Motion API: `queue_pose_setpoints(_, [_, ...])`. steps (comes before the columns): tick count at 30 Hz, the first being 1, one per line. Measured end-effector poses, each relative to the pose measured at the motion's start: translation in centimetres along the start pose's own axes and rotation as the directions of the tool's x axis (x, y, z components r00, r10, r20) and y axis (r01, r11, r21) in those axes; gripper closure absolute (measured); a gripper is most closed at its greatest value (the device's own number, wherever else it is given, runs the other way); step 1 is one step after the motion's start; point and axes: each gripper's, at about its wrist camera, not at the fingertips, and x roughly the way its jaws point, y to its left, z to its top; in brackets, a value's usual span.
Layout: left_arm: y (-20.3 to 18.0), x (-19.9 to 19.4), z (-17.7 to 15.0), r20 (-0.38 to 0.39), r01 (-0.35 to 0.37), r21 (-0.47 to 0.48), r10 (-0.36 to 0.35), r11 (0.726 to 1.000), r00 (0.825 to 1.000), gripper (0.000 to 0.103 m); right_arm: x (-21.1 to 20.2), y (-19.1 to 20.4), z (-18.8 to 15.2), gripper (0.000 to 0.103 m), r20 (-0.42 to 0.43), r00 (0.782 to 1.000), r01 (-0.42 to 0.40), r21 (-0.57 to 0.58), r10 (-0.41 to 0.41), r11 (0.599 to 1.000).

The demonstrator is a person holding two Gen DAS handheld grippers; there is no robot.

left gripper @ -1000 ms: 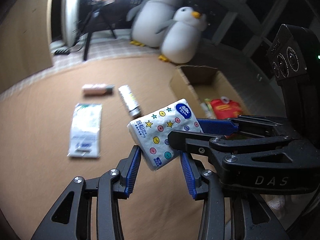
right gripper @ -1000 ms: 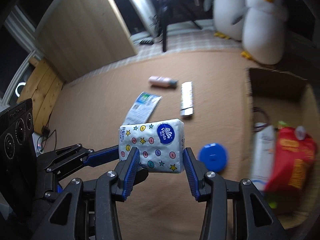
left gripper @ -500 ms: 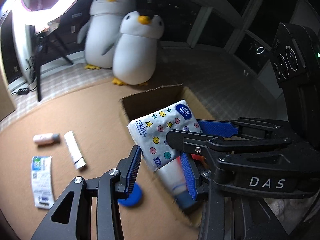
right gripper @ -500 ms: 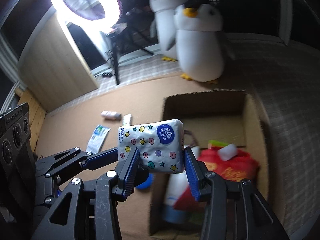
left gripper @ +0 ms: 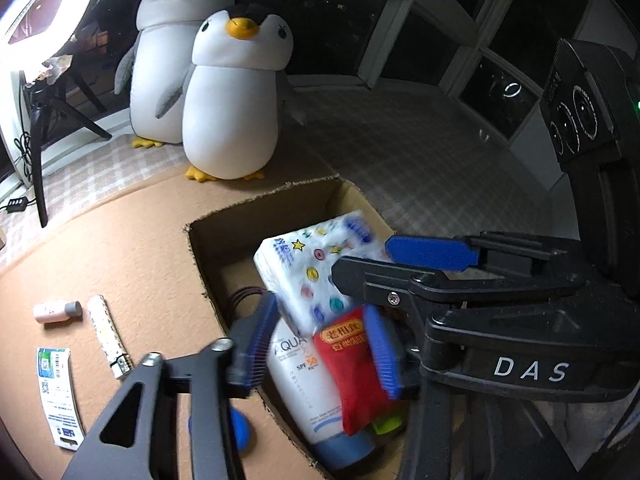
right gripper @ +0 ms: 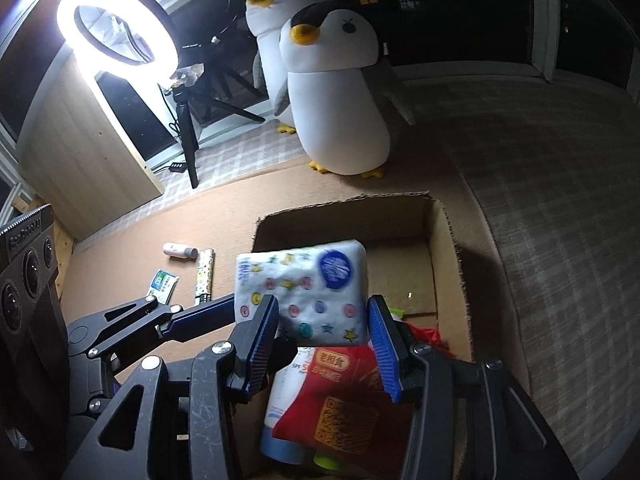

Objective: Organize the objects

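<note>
Both claws just spread, left claw [left gripper: 320, 344] & right claw [right gripper: 323, 340] gapped round tissue pack [right gripper: 304, 288] over box [right gripper: 444, 248].

Two plush penguins [right gripper: 336, 96] stand beside a lit ring light [right gripper: 116, 24].

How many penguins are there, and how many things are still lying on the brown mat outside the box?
Plush penguins: 2
Small pink bottle: 1
Patterned tube: 1
Flat packet: 1
Blue disc: 1
Total: 6, with 4 on the mat
</note>
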Motion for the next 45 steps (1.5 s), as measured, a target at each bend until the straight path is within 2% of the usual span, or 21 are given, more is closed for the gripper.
queue_pose_setpoints(3, [-0.2, -0.2, -0.3, 0.004, -0.017, 0.025, 0.017, 1.0, 1.0, 0.039, -0.3, -0.3, 0.0, 0.048, 0.018, 1.0, 0.017, 0.018, -0.017, 1.0])
queue_pose_setpoints(10, [0.9, -1.8, -1.4, 0.001, -0.035, 0.016, 0.035, 0.999, 0.999, 0.039, -0.6, 0.5, -0.2, 0.048, 0.019, 1.0, 0.001, 0.03, -0.002, 1.0])
queue_pose_setpoints(19, [6.0, -5.5, -4.3, -0.004, -0.118, -0.055, 0.118, 0.991, 0.993, 0.039, -0.6, 3.7, -1.6, 0.048, 0.033, 0.999, -0.03, 0.027, 0.029, 0.999])
queue_pose_setpoints(26, [12.5, -8.1, -7.5, -0.04, -0.216, -0.14, 0.213, 0.966, 0.976, 0.039, -0.4, 7.7, -3.6, 0.048, 0.029, 0.997, -0.071, -0.006, 0.071, 0.997])
queue_pose_setpoints(30, [16.1, -9.3, -9.6, -0.067, -0.268, -0.182, 0.26, 0.946, 0.963, 0.028, -0.5, 10.0, -5.3, 0.048, 0.034, 0.997, -0.072, -0.027, 0.073, 0.997])
queue_pose_setpoints(33, [18.6, -9.7, -10.9, -0.098, -0.303, -0.215, 0.288, 0.928, 0.953, 0.028, -0.5, 11.5, -6.7, 0.048, 0.031, 0.997, -0.063, -0.045, 0.064, 0.997])
queue_pose_setpoints(38, [20.8, -9.5, -12.3, -0.134, -0.336, -0.233, 0.312, 0.913, 0.941, 0.022, -0.7, 14.0, -9.2, 0.048, 0.029, 1.0, -0.001, -0.094, 0.004, 0.996])
queue_pose_setpoints(45, [21.9, -8.2, -12.8, -0.182, -0.36, -0.225, 0.324, 0.905, 0.928, 0.019, -1.0, 15.3, -11.3, 0.047, 0.02, 1.0, 0.0, -0.093, 0.002, 0.996])
